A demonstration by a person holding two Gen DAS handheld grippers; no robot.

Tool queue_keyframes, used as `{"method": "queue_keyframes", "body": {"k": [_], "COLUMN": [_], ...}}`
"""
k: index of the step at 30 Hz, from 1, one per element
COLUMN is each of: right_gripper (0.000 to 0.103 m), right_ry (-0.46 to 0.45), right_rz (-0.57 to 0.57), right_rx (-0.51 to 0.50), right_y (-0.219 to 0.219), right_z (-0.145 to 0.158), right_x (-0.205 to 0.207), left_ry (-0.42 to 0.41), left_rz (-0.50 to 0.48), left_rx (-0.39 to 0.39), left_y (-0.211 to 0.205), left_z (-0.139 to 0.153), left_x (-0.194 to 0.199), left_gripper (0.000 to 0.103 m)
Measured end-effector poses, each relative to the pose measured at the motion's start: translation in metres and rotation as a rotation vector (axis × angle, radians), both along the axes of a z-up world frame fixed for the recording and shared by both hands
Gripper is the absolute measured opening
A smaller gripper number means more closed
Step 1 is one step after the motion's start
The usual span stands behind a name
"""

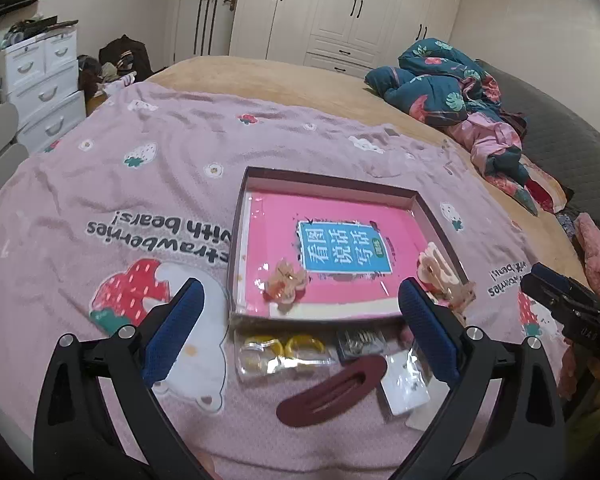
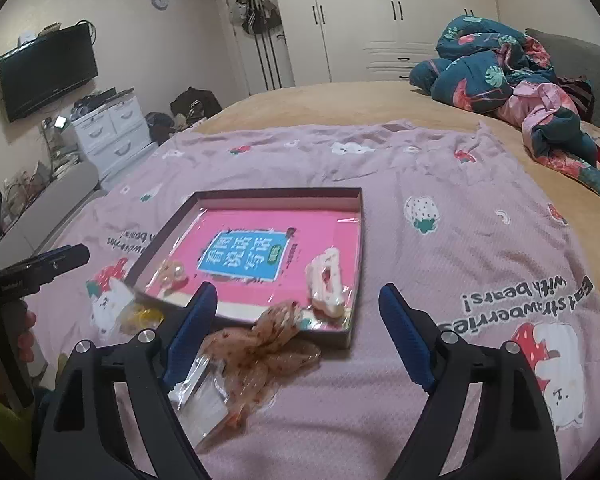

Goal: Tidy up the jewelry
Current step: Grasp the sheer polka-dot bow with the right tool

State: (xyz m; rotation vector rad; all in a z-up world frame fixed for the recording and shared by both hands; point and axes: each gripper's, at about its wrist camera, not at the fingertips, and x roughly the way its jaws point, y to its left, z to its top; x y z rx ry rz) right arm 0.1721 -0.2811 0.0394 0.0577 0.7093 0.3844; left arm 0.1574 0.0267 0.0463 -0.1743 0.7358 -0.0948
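Both tongs spread wide, nothing held. Left tongs point(image 1: 300, 328) hover low over the loose pile at bottom centre of the left wrist view; right tongs point(image 2: 298, 334) sit over the tray's near edge in the right wrist view. The shallow tray point(image 1: 332, 182) lies on the pink strawberry blanket point(image 1: 100, 184) on the bed, a pink book point(image 1: 340, 240) flat inside it. In the tray: a peach flower clip point(image 1: 286, 286) near the front left corner and a cream claw clip point(image 1: 436, 266) against the right wall. Left view only: a maroon snap clip point(image 1: 332, 390), a clear packet with yellow rings point(image 1: 284, 354), a small packet of metal pins point(image 1: 358, 342) and a white card packet point(image 1: 404, 390), all on the blanket just in front of the tray. The right view hides most of these behind its left finger; only a bit of the yellow packet point(image 2: 144, 316) and the white card packet point(image 2: 204, 400) show. Right view only: a sheer dotted bow point(image 2: 260, 348) draped over the tray's front wall, half in, half on the blanket; in the left view it is just a scrap behind the right finger. Right view also shows the wall TV point(image 2: 48, 70) upper left; each view catches the other tongs at its edge.
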Motion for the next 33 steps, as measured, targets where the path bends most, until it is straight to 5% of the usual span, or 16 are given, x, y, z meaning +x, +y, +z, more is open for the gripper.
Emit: {"method": "queue_keyframes", "body": {"k": [19,33], "right_gripper": [0.085,0.085], "right_ry": [0.004,0.045], "right_rz": [0.056,0.098], "right_rx": [-0.051,-0.069], "right_y": [0.016,0.016], "right_z": [-0.014,-0.033], "right_x": [-0.043,-0.04], "left_ry": [0.03,0.14], "left_rz": [-0.042,-0.116], "left_rx": [0.031,-0.044], "left_y": [-0.016,-0.036], "left_z": [-0.017,-0.056], "left_x": [-0.048,-0.053], "left_gripper": [0.091,0.091]}}
